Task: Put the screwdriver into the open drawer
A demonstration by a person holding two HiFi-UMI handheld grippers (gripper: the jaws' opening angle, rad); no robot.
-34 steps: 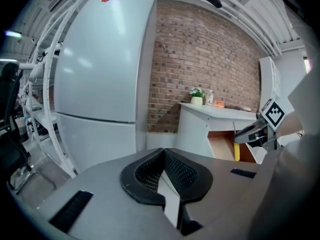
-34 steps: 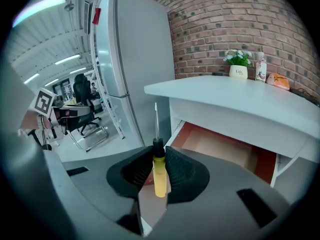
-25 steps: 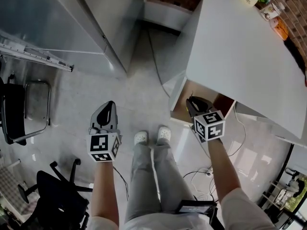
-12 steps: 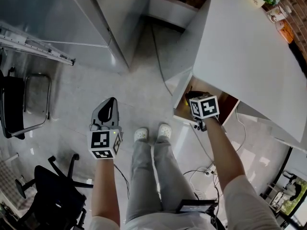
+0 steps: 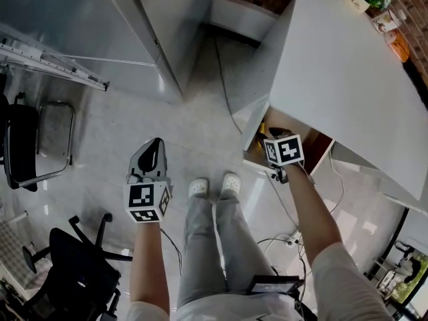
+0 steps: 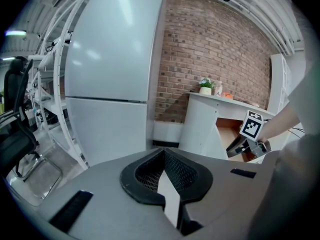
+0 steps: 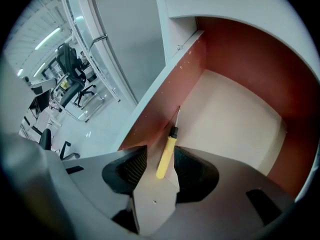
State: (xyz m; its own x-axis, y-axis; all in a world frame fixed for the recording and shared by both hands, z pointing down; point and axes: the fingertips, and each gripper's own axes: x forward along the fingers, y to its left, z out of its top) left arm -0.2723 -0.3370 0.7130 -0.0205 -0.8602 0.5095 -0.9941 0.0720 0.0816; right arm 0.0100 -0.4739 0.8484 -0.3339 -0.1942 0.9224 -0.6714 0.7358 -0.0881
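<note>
A yellow-handled screwdriver with a black collar lies between my right gripper's jaws, its tip pointing at the drawer's left wall. The jaws are opening and the pads stand clear of the handle. The open drawer has a pale floor and reddish-brown walls. In the head view the right gripper points steeply down into the drawer under the white desk. My left gripper hangs over the floor to the left, shut with nothing in it; its pads meet at the tip.
The white desk top overhangs the drawer. A tall grey cabinet stands at the upper left. A black office chair and a metal-framed seat are at the left. Cables trail on the floor beside the person's shoes.
The right gripper has sunk into the drawer and tipped more steeply downward. The left gripper has hardly moved.
</note>
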